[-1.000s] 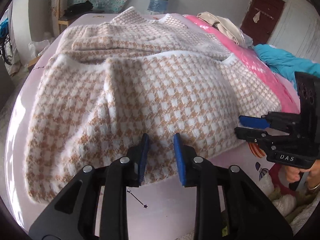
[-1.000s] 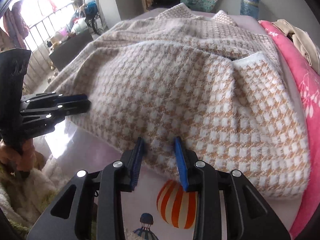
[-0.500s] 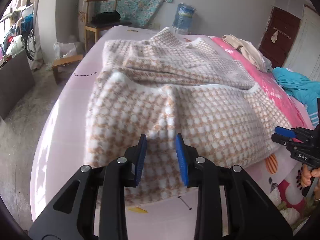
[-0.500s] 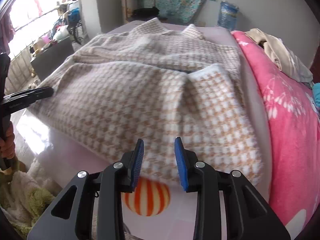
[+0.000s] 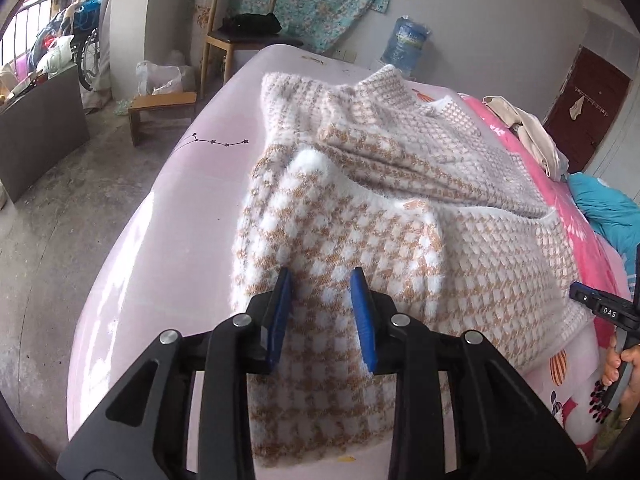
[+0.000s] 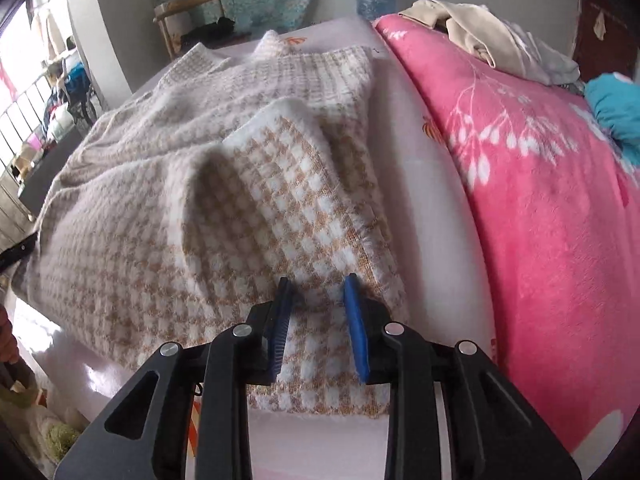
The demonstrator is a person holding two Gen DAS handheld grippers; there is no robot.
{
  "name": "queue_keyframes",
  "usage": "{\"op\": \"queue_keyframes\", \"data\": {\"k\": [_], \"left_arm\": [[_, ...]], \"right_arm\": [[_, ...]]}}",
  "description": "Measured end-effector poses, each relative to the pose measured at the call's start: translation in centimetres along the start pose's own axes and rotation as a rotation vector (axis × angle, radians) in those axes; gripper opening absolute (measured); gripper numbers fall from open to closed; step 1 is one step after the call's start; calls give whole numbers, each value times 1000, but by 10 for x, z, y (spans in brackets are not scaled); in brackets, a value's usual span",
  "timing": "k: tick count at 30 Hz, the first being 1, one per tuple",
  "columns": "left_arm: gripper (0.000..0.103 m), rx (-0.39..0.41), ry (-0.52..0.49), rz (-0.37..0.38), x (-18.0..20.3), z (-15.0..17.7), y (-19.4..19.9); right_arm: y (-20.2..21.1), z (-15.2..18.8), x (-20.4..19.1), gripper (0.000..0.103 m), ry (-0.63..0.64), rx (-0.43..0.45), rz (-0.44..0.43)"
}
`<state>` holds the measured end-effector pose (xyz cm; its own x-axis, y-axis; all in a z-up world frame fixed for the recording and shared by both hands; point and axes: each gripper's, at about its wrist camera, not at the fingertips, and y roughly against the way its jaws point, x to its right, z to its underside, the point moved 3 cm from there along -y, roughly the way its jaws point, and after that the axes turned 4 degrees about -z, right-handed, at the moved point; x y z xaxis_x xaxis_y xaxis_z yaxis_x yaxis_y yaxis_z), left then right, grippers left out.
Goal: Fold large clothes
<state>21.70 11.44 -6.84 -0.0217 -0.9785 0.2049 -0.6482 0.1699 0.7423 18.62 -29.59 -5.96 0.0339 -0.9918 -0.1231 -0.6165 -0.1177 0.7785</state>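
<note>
Left wrist view first: the left hand-held gripper (image 5: 322, 314) sits low over the near left corner of the houndstooth sweater (image 5: 400, 216), blue pads parted with knit showing between them — nothing looks pinched there, so I'd call the jaws apart. The sweater itself is a fuzzy tan-and-white thing spread across the pale pink sheet (image 5: 168, 240) of the bed, partly folded over itself, with a white-trimmed edge bunched up near its left side. Its near hem runs close to the bed's near edge.

Right wrist view: the right hand-held gripper (image 6: 320, 320) is over the near right corner of the same sweater, and its jaws have just been closing. Fabric sits between the blue pads, but I honestly can't tell if they're pressing on it or just hovering above. A flap with a white border is lifted and doubled back just beyond that gripper.

Right of the sweater, along the bed's right side, there's a bright pink floral blanket (image 6: 540, 200) with a beige garment (image 6: 472, 36) piled at its far end and something teal (image 6: 616, 112) at the right edge. Past the far end of the bed — a wooden chair (image 5: 236, 28) and a blue water jug (image 5: 408, 48) against the wall. A bit of the person's hand (image 5: 624, 364) holding the right gripper's handle shows at the right edge of the left view.
</note>
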Motion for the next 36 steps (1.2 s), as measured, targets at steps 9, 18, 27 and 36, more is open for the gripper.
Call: {"op": "queue_keyframes", "data": {"k": [9,18,27,36], "left_arm": [[39,78,-63,174,43,-22,26],[39,-25,-125,116,82,-26,-28],[45,-48,-114,60,78,-42,-53],[44,-11,-172,-17,65,-27,-20]], "right_arm": [[0,-49,-60,28,-1,95,-277],[-43,-61,-86,28,-60,-10,-350],[-67,-77,-107,45,7,2,-261],[-24,-33,-155,45,255,15,-306]]}}
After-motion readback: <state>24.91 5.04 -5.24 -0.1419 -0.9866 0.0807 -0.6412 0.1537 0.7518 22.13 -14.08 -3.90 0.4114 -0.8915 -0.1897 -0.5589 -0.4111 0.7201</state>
